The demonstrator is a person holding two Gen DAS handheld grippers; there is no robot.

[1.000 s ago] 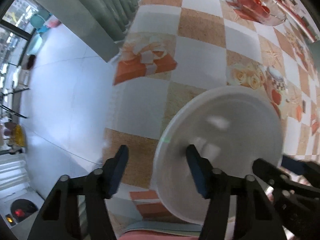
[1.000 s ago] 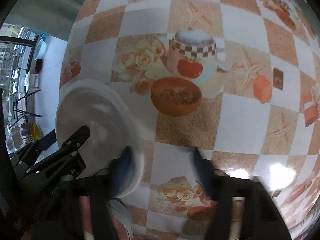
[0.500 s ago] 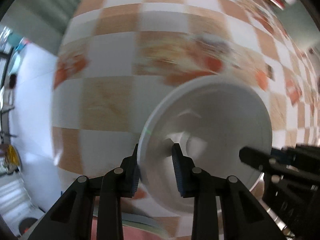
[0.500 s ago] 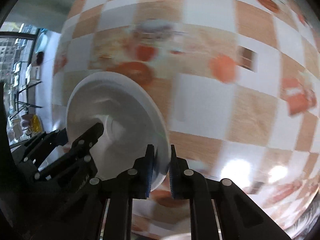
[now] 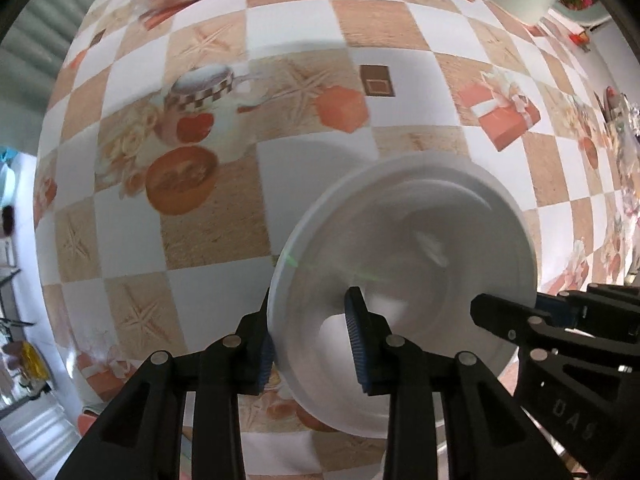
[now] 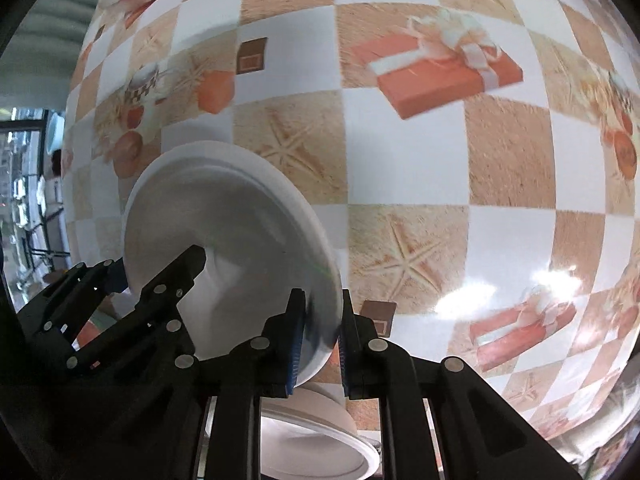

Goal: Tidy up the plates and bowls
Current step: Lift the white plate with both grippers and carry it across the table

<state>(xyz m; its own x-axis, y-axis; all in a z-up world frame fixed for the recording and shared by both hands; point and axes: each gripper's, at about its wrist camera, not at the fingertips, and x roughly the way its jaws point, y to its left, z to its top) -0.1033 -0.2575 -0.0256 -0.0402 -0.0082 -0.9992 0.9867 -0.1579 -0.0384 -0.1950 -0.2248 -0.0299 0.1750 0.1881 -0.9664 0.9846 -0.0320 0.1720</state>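
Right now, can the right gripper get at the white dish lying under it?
Probably not: the right gripper is shut on the lifted white bowl, shared with the left gripper. The white dish lies uncovered below.

Home dining room: patterned tablecloth, dishes.

My left claw and right claw are black with ribbed blue pads. The round glossy ceramic plate is plain white all over. The surface wears a chequered cloth of white and sandy-tan squares, printed with pale starfish, orange gift boxes tied with white ribbon, cream roses, a checker-banded mug with a red heart, and small brown squares.
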